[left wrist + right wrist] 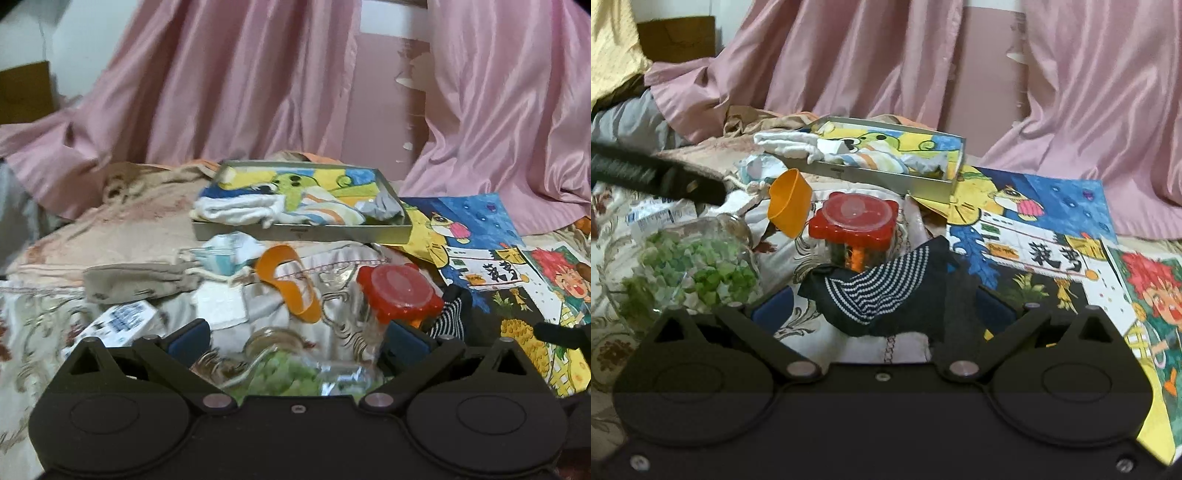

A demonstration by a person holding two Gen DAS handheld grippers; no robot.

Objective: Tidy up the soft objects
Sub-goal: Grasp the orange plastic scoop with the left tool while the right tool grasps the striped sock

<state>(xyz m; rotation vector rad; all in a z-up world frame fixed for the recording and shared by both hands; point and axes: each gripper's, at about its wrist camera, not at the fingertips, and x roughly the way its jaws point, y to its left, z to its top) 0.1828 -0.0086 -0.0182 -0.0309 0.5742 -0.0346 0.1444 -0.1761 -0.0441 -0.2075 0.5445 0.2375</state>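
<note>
The right gripper (882,310) hung low over the cluttered bed (613,258), its fingers spread wide on either side of a dark striped sock (879,291) that lay crumpled on the bedspread between them. No pad was clearly touching the cloth, so the sock looked framed rather than held. Just behind it stood a jar with a red lid (854,225), with an orange funnel (788,206) to the left of the jar.

The left gripper (295,343) was also spread, hovering over a glass jar of green bits (284,373) lying on its side; it pinched nothing.

Toward the far edge of the bed sat a shallow tray (303,233), already holding a white cloth (236,210) and a striped cloth (325,212). Children's drawings (1034,229) covered the right side of the bed.

The step in hand appeared to be picking up the sock. The next move probably called for closing the right fingers on a thick fold of it, lifting it clear of the red-lidded jar, and carrying it over the near wall of the tray. The limp fabric could slip or snag on the jar.
</note>
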